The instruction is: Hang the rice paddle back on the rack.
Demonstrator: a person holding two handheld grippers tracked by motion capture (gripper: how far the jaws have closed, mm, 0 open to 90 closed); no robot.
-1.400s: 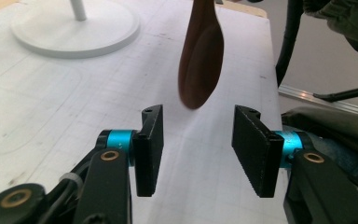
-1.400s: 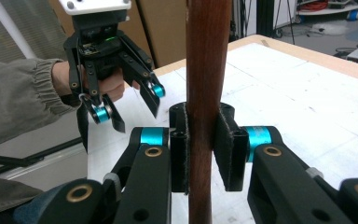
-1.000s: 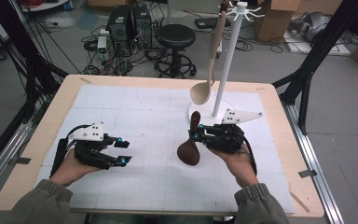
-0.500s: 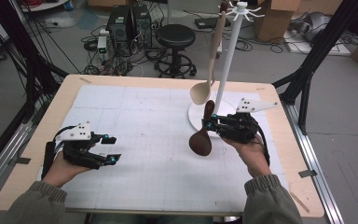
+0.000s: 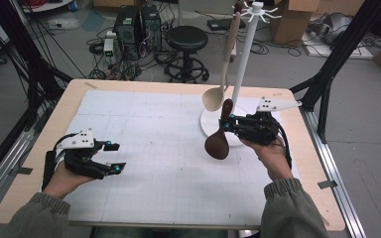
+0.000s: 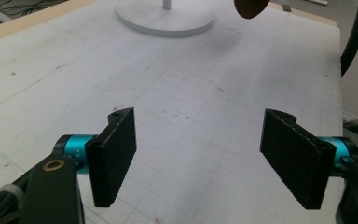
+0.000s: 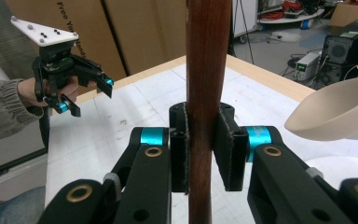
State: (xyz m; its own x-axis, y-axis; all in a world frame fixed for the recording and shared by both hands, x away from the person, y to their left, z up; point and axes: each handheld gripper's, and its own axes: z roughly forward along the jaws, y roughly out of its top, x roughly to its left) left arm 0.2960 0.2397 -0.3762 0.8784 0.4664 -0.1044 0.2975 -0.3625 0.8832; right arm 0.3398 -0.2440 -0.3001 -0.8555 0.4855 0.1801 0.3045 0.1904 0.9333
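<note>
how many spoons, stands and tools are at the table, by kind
dark wooden spoon: 1
pale wooden spoon: 1
white stand: 1
tools: 2, the left tool and the right tool
total: 5

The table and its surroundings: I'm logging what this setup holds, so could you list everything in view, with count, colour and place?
dark spoon: one, dark brown wood, held above the table by its handle, bowl hanging down
pale spoon: one, light wood, hanging from the stand
stand: one, white, round base on the table's far right part
mat: one, white with a grid, covering the table
table: one, light wood rim
stool: one, black, on the floor beyond the table
computer tower: one, black, on the floor beside the stool
cardboard boxes: several, brown, far right floor
left gripper: one, black and teal, jaws open with nothing between them, over the mat's left part
right gripper: one, black and teal, shut on the dark spoon's handle
</note>
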